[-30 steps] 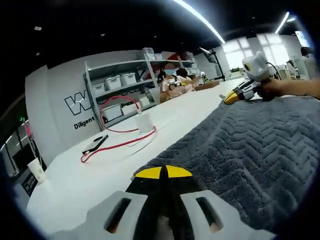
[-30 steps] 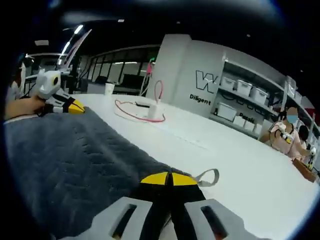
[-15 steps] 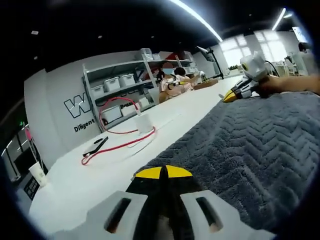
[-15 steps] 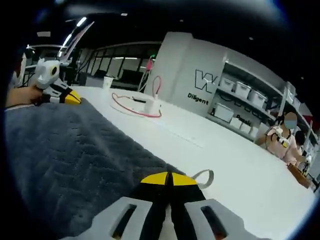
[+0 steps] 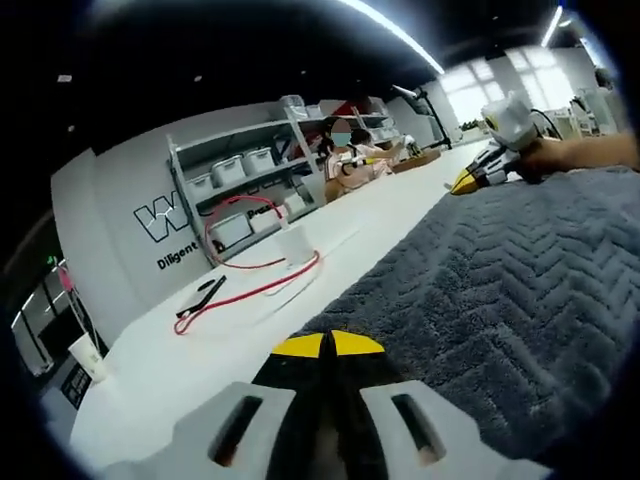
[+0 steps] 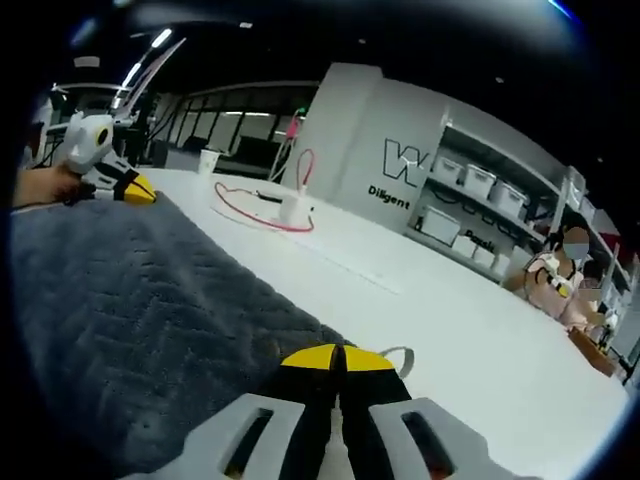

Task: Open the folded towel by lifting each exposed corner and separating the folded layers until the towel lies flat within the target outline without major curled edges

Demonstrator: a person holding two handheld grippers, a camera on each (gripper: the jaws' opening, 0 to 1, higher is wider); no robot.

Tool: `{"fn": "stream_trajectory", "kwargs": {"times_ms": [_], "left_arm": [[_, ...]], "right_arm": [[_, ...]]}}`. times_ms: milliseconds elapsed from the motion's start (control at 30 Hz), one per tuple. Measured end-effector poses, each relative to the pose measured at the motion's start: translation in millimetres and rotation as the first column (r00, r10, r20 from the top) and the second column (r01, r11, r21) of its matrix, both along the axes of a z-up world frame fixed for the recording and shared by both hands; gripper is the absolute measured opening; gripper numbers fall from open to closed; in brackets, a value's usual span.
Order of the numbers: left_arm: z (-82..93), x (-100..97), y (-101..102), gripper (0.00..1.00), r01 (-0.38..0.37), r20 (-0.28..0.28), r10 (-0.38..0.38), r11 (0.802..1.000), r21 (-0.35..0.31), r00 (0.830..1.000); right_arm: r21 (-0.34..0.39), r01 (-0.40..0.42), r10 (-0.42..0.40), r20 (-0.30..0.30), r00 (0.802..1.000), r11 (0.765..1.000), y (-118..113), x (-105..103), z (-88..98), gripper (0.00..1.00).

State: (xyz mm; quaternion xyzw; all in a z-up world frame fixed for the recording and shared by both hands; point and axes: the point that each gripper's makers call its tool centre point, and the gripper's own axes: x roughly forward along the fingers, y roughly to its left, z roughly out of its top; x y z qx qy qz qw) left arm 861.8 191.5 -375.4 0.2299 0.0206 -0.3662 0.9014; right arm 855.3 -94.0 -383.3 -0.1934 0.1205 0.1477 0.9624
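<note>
A long white table (image 5: 190, 350) ran the length of the workshop, with grey shelves (image 5: 240, 175) of white bins along the wall beside a big logo, and seated people (image 5: 350, 160) at the far end. A grey towel (image 5: 500, 290) with a herringbone weave lay spread across the near part of the table, its far edge stretched between the two grippers. The left gripper (image 5: 327, 345) had its yellow-tipped jaws pressed together on one corner of the towel, low over the table. The right gripper (image 6: 340, 357) was likewise clamped on the opposite corner, where a small grey hanging loop (image 6: 400, 357) stuck out onto the bare tabletop just beside the jaws. In the left gripper view the right gripper sat far off at the towel's edge, held by a hand (image 5: 580, 155); in the right gripper view the left one showed the same way. Beyond the towel a red cable (image 5: 250, 285) curled around a small white box (image 5: 292, 243), with a black tool (image 5: 200, 297) near it and a paper cup (image 6: 209, 161) further along.
</note>
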Motion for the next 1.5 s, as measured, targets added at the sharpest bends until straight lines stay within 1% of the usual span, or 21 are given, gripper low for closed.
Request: {"fn": "stream_trajectory", "kwargs": {"times_ms": [267, 300, 333, 467, 500, 600, 667, 767, 867, 900, 933, 967, 1000, 1100, 1167, 1267, 1300, 1333, 1367, 1433, 1500], "left_arm": [[0.3, -2.5, -1, 0.01, 0.001, 0.013, -0.001, 1.000, 0.008, 1.000], [0.5, -3.3, -2, 0.01, 0.002, 0.025, -0.002, 1.000, 0.016, 1.000], [3.4, -6.0, -3, 0.01, 0.025, 0.081, -0.029, 0.998, 0.060, 0.996], [2.3, -3.9, -3, 0.01, 0.008, 0.060, -0.010, 0.999, 0.039, 0.998], [2.1, -3.1, -2, 0.01, 0.000, 0.043, -0.001, 1.000, 0.025, 0.999], [2.6, -3.4, -4, 0.01, 0.008, 0.070, -0.012, 0.998, 0.055, 0.997], [4.5, -1.7, -3, 0.04, 0.002, 0.092, -0.009, 0.997, 0.071, 0.996], [8.6, 2.5, 2, 0.12, -0.026, 0.106, 0.019, 0.998, 0.061, 0.994], [10.6, 4.6, 4, 0.14, -0.040, 0.096, 0.035, 0.998, 0.051, 0.995], [12.4, 5.0, 5, 0.13, -0.045, 0.110, 0.039, 0.997, 0.060, 0.993], [13.9, 5.3, 6, 0.13, -0.046, 0.125, 0.037, 0.997, 0.068, 0.991], [18.6, 6.5, 7, 0.14, -0.050, 0.178, 0.033, 0.994, 0.094, 0.984], [20.1, 7.0, 8, 0.16, -0.057, 0.190, 0.039, 0.994, 0.093, 0.981], [20.1, 7.9, 9, 0.25, -0.064, 0.162, 0.053, 0.996, 0.063, 0.985], [21.1, 8.7, 10, 0.26, -0.076, 0.145, 0.067, 0.996, 0.052, 0.987], [26.0, 14.7, 12, 0.34, -0.083, 0.152, 0.078, 0.996, 0.024, 0.985], [27.7, 15.9, 14, 0.39, -0.100, 0.161, 0.094, 0.995, 0.027, 0.982], [28.4, 16.5, 15, 0.45, -0.107, 0.162, 0.101, 0.994, 0.027, 0.982], [30.4, 20.4, 16, 0.48, -0.120, 0.161, 0.116, 0.993, 0.017, 0.980], [35.6, 22.7, 17, 0.49, -0.120, 0.188, 0.116, 0.993, 0.009, 0.975], [38.0, 21.4, 15, 0.51, -0.116, 0.197, 0.114, 0.993, 0.003, 0.974]], "right_arm": [[-0.011, 0.002, -0.002, 0.006, 1.000, 1.000, -3, 6, 0.5, 0.00], [-0.022, 0.000, 0.000, 0.011, 1.000, 1.000, -3, 6, 0.7, 0.00], [-0.059, -0.014, 0.016, 0.028, 0.999, 0.998, -2, 7, 1.8, 0.00], [-0.049, -0.011, 0.012, 0.025, 1.000, 0.999, -1, 7, 2.3, 0.00], [-0.047, -0.008, 0.009, 0.025, 1.000, 0.999, -2, 7, 2.6, 0.00], [-0.047, 0.025, -0.023, 0.039, 0.999, 0.999, -8, 9, 4.9, 0.03], [-0.034, 0.024, -0.023, 0.037, 0.999, 0.999, -10, 10, 5.3, 0.03], [-0.036, 0.029, -0.028, 0.042, 0.999, 0.999, -11, 10, 6.6, 0.06], [-0.042, 0.036, -0.034, 0.053, 0.998, 0.998, -13, 11, 8.8, 0.09], [-0.032, 0.039, -0.037, 0.052, 0.998, 0.999, -14, 11, 9.5, 0.10], [-0.024, 0.043, -0.042, 0.050, 0.998, 0.999, -15, 11, 9.9, 0.11], [-0.017, 0.044, -0.043, 0.051, 0.998, 0.999, -15, 11, 10.5, 0.12], [-0.016, 0.046, -0.045, 0.055, 0.997, 0.999, -16, 11, 11.2, 0.14], [-0.033, 0.063, -0.061, 0.075, 0.995, 0.997, -19, 12, 14.4, 0.28], [-0.071, 0.085, -0.075, 0.138, 0.988, 0.994, -25, 14, 24.9, 0.39], [-0.026, 0.079, -0.075, 0.150, 0.986, 0.996, -23, 10, 30.3, 0.48], [0.009, 0.059, -0.060, 0.169, 0.984, 0.998, -18, 8, 35.5, 0.50], [0.007, 0.049, -0.049, 0.171, 0.984, 0.999, -15, 9, 37.9, 0.50], [-0.024, 0.039, -0.034, 0.181, 0.983, 0.999, -12, 9, 38.7, 0.49], [-0.061, 0.037, -0.026, 0.177, 0.984, 0.997, -10, 10, 35.7, 0.48], [-0.062, 0.035, -0.023, 0.181, 0.983, 0.997, -9, 9, 36.4, 0.51]]}}
